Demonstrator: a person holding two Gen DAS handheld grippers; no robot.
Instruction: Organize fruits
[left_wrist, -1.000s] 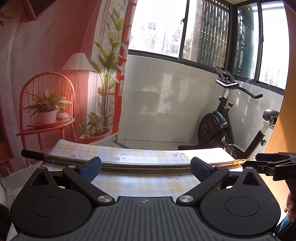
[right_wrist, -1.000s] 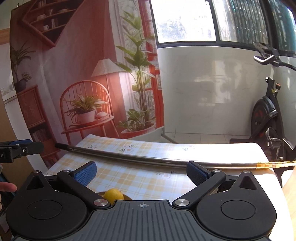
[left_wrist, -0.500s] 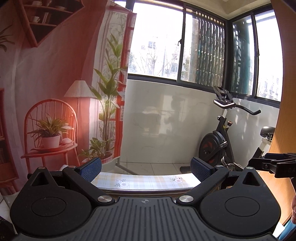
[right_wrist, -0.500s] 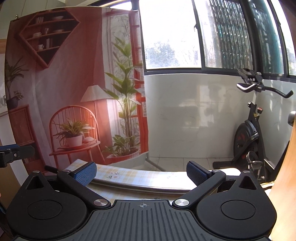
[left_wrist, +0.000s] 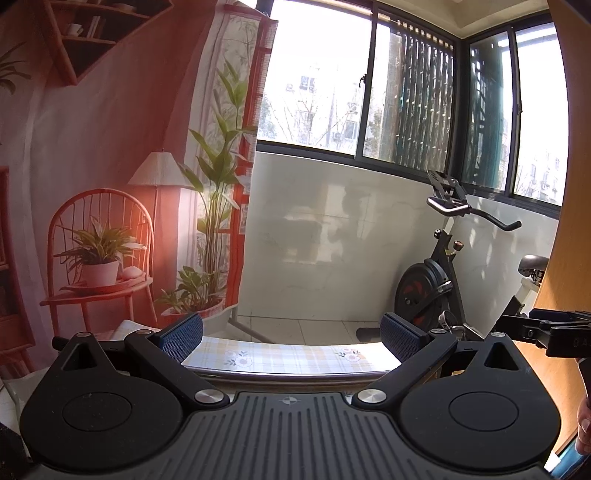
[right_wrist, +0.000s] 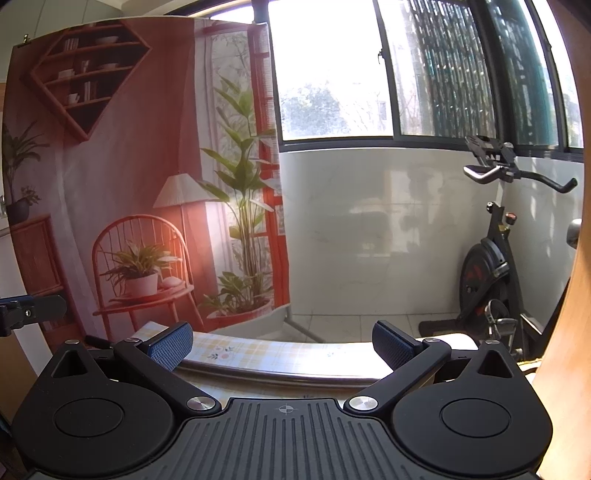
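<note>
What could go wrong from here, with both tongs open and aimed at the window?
No fruit shows in either view, so reaching down blind may miss or knock it. The metal rod along the checked tablecloth lies just ahead of the left tongs and right tongs; lowering could catch it.

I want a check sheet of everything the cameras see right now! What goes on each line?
Surface: only the far strip of the table, under a yellow checked cloth with flowers, shows above each claw; a metal rod lies across it.
Job's things: nothing seen; no fruit in either view.
Clutter: nothing seen.
Grippers: left claw open and empty; right claw open and empty. Both point level, out over the table.
Cables: nothing seen.
Surroundings: printed backdrop showing a chair, lamp and plants; window; white wall; exercise bike.
</note>
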